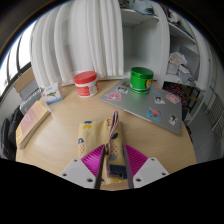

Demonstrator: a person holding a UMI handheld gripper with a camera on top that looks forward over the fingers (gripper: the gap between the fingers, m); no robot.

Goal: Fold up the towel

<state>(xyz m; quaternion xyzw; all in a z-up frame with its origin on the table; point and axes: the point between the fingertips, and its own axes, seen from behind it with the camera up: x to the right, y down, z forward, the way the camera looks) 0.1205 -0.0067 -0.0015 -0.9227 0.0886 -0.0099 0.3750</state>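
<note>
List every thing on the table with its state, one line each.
gripper: shut on towel
towel: bunched lengthwise, not folded flat
red container: upright, lid on
green cup: upright
laptop: closed, flat, stickered
book: closed, lying at table edge

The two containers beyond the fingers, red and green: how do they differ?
The red container is squat with a pale lower body; the green container is taller and green throughout. The red container stands alone on the round table; the green container stands close to the laptop. Both are upright, beyond the gripper holding the towel.
</note>
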